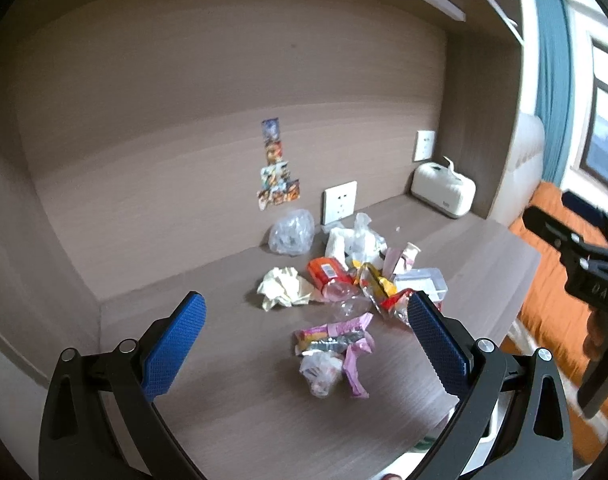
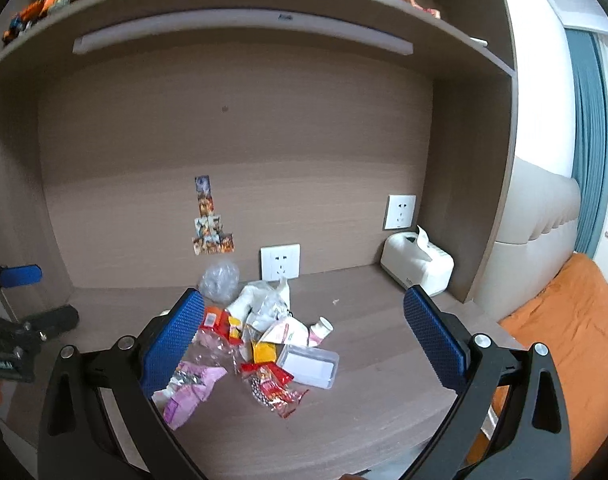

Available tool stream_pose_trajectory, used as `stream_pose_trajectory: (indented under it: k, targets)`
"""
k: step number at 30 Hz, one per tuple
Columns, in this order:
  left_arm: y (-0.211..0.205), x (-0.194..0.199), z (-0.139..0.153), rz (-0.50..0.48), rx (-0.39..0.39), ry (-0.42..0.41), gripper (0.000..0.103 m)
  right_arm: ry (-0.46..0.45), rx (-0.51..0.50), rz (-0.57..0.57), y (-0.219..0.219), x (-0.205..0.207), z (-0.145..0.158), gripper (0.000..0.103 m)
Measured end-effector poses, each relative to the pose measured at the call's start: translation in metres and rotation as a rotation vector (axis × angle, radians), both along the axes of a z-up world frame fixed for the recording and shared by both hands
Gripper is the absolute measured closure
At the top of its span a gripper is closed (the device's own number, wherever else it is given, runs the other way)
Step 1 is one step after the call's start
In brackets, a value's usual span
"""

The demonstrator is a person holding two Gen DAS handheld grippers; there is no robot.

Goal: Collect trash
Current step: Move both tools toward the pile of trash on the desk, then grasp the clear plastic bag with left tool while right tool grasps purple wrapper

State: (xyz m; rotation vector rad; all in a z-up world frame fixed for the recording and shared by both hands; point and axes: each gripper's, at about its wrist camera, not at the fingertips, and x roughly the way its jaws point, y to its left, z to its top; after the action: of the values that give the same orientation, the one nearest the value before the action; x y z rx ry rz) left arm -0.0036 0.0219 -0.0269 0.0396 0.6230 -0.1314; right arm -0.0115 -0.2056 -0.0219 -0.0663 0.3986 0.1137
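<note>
A heap of trash lies on the wood-grain desk (image 1: 231, 420): a pink wrapper (image 1: 336, 340), a crumpled cream paper (image 1: 283, 288), an orange packet (image 1: 328, 276), a clear plastic box (image 1: 422, 282), white bags (image 1: 356, 240) and a clear crumpled bag (image 1: 291, 232). My left gripper (image 1: 304, 312) hovers open above the near side of the heap, holding nothing. In the right wrist view the same pile shows the pink wrapper (image 2: 191, 392), a red snack wrapper (image 2: 273, 386) and the clear box (image 2: 310, 366). My right gripper (image 2: 304, 308) is open over the pile, empty.
A white tissue box (image 1: 444, 190) stands at the back right corner beside wall sockets (image 1: 340, 202). Stickers (image 1: 277, 164) are on the back panel. A shelf (image 2: 239, 4) with objects runs overhead. An orange bed (image 2: 576, 320) lies beyond the desk's right edge.
</note>
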Motion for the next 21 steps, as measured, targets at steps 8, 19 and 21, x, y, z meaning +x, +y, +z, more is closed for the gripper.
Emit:
stream_pose_trajectory:
  k: [8,19,21]
  targets:
    - [0.014,0.001,-0.028,0.007,0.002,0.041,0.004,0.089,-0.022,0.105,0.023,0.008,-0.026,0.003]
    - [0.009,0.026,-0.093,-0.077,0.088,0.133,0.004,0.261,-0.036,0.219,0.065,0.032,-0.084,0.003]
    - [0.010,0.031,-0.105,-0.106,0.081,0.145,0.004,0.305,-0.011,0.232,0.071,0.041,-0.096,0.003]
